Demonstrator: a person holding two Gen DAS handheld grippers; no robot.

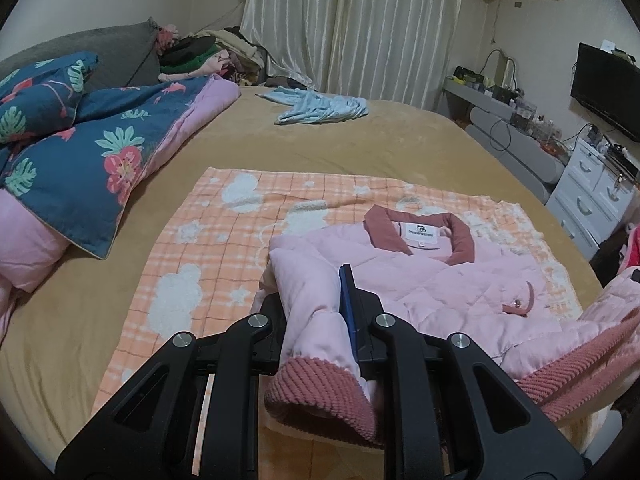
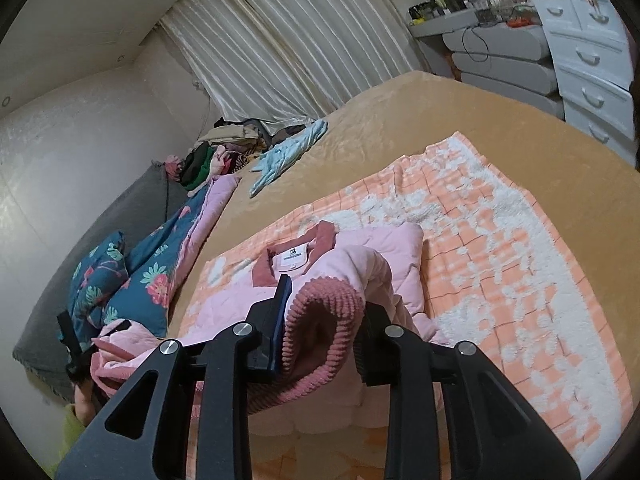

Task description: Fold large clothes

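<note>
A pink quilted jacket (image 1: 440, 280) with a dark-pink corduroy collar lies front-up on an orange checked blanket (image 1: 208, 248) on the bed. My left gripper (image 1: 316, 304) is shut on the jacket's left sleeve (image 1: 316, 320), just above its dark-pink ribbed cuff (image 1: 320, 396), and holds it lifted. My right gripper (image 2: 320, 312) is shut on the right sleeve at its ribbed cuff (image 2: 324, 320), also lifted over the jacket (image 2: 224, 304). The other cuff shows at the right edge of the left wrist view (image 1: 580, 372).
A tan bedspread (image 1: 360, 140) covers the bed. A blue floral quilt (image 1: 80, 140) is heaped at the left. A light-blue garment (image 1: 320, 108) lies at the far side near a clothes pile. White drawers (image 1: 592, 196) and a grey desk stand at the right.
</note>
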